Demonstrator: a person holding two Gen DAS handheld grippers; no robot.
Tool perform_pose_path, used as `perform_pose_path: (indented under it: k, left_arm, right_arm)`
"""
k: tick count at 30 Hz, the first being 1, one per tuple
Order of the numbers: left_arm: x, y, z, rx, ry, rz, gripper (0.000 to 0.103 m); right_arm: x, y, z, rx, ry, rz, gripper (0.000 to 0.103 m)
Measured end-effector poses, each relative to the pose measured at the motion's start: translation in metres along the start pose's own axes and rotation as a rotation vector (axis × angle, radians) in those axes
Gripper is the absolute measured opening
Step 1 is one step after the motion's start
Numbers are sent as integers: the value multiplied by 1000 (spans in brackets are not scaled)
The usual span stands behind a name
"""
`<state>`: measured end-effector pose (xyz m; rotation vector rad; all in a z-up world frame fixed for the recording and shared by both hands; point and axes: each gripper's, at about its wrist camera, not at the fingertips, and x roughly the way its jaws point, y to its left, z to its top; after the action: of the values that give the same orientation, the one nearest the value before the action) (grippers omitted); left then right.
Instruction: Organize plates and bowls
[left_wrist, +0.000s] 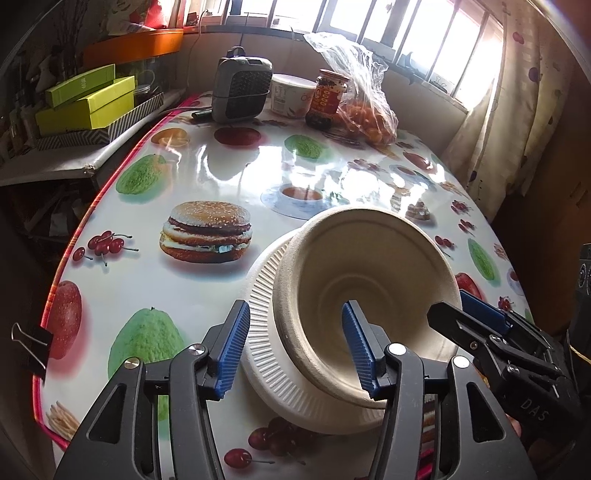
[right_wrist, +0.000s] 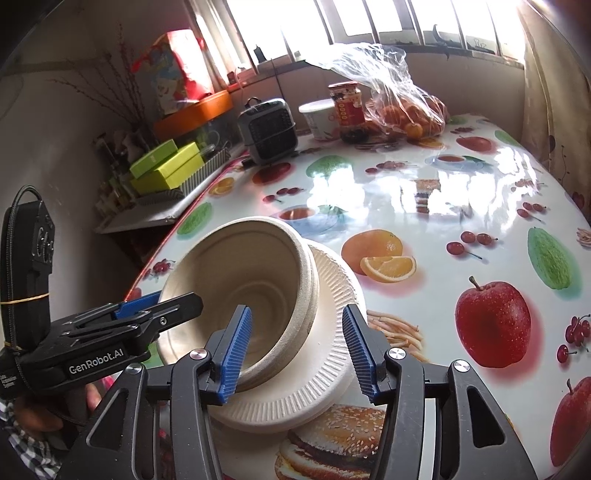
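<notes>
Stack of beige pulp bowls sat nested on a pile of white ribbed paper plates, near the front edge of the bench, which wore a glossy fruit-and-burger print cloth. The bowls sat off-centre on the plates, shifted toward the left gripper's 1 o'clock, and appeared slightly tilted.

Left gripper was released: jaws parted, one blue pad outside the plate rim at 9 o'clock of the stack, the other inside the top bowl. Neither pad pressed on anything that could be seen.

Right gripper was likewise released, jaws parted; its left pad stood inside the bowls, its right pad over the plates rim at 3 o'clock. No clear contact.

Each gripper showed in the other's view, at the opposite side of the stack: the right gripper entering from 4 o'clock, the left gripper from 8 o'clock.

At the bench's far end, 12 o'clock: a small grey heater, a white tub, a red-labelled jar and a clear bag of oranges, grouped close together. Green boxes lay on a side shelf at 10 o'clock.
</notes>
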<state>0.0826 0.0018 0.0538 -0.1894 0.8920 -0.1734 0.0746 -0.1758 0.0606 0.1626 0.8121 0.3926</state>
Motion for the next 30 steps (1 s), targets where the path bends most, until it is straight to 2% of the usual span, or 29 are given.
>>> perform_pose_path:
  k: [11, 13, 18, 22, 30]
  left_arm:
    - [-26, -7, -7, 47, -83, 54, 54]
    - [-32, -7, -9, 55, -101, 64, 59]
    - [-45, -4, -19, 64, -130, 90, 61]
    - [-55, -4, -31, 100, -165, 147, 61]
    - [-56, 8, -55, 84, -148, 163, 61]
  right_arm:
    - [-21, 5, -8, -14, -50, -5, 57]
    - [-26, 6, -10, -19, -62, -14, 60]
    - [-39, 9, -18, -44, -97, -52, 64]
    - [-46, 7, -26, -51, -108, -73, 64]
    - [-52, 3, -49, -60, -96, -108, 66]
